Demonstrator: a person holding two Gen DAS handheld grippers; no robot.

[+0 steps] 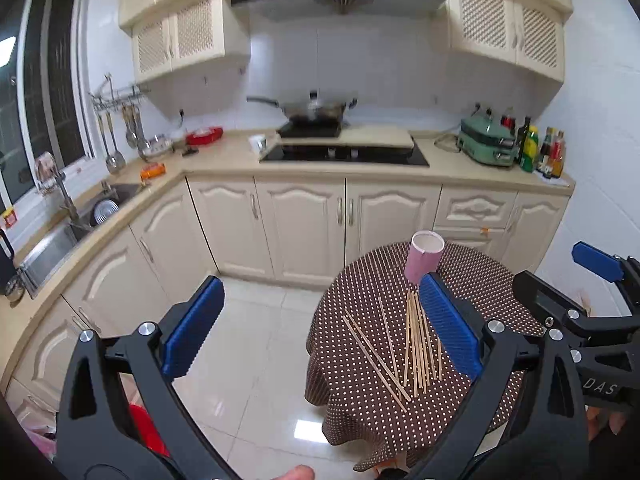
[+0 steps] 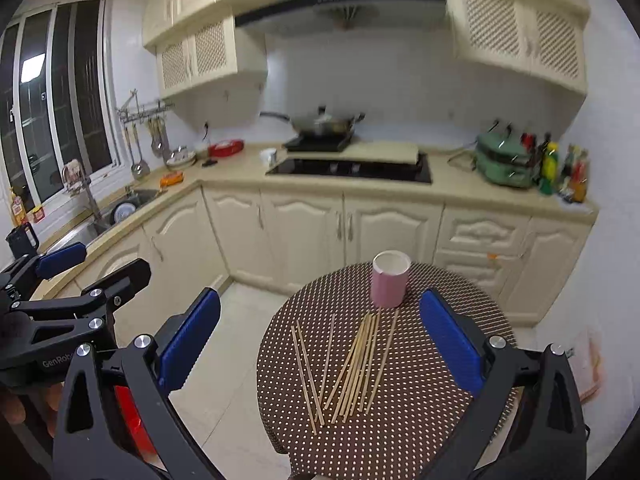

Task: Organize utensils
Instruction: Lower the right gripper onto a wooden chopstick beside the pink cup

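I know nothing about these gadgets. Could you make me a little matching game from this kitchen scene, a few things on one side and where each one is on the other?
Things:
1. pink cup
2. chopsticks
3. wok
4. green appliance

Places:
A. on the stove
B. lying loose on the dotted tablecloth
C. on the counter beside the bottles
D. upright at the table's far edge

Pairs: 1-D, 2-B, 3-A, 4-C

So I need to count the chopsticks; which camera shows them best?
The right wrist view: the chopsticks lie unobstructed, fanned across the table. In the left wrist view, the left gripper has one finger covering part of the bundle.
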